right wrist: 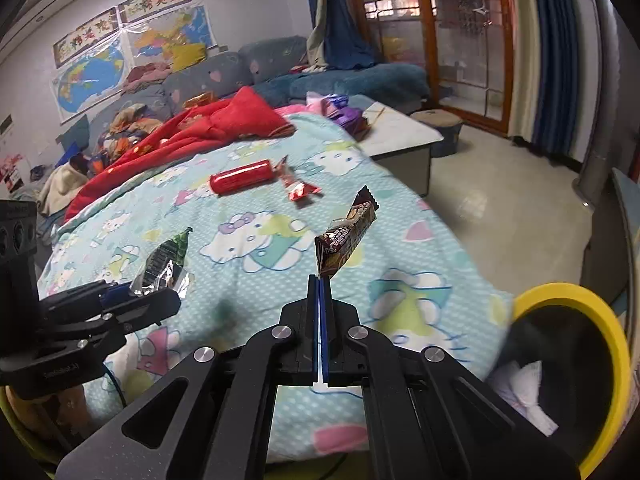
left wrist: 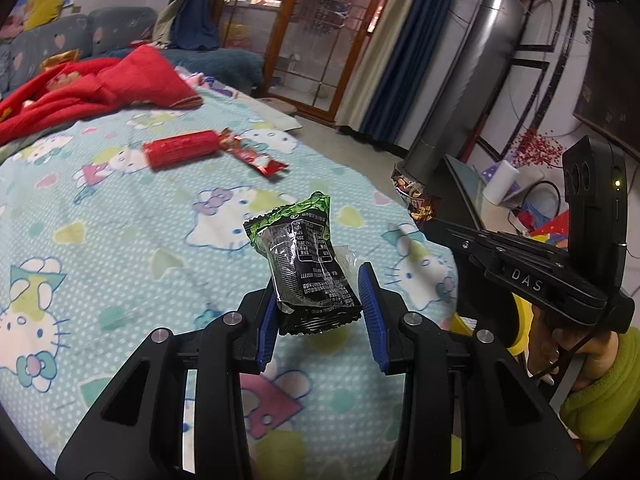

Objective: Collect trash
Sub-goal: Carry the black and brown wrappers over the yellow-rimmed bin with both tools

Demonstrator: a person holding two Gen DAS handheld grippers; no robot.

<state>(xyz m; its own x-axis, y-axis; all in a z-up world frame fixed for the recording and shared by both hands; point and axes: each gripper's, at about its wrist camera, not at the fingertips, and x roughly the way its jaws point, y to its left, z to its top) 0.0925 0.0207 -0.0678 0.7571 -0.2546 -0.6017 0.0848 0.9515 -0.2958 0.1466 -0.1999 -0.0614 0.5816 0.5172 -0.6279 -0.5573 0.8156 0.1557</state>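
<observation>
At frame centre the left gripper (left wrist: 320, 300) pinches a green-black wrapper (left wrist: 306, 256); the right gripper (right wrist: 322, 280) clamps a brown wrapper (right wrist: 346, 236) above the bedsheet (right wrist: 248, 240).

Hello Kitty bedspread (right wrist: 240, 240), blue curtains (right wrist: 556, 60), wall maps (right wrist: 92, 72), tiled floor (right wrist: 500, 200).
</observation>
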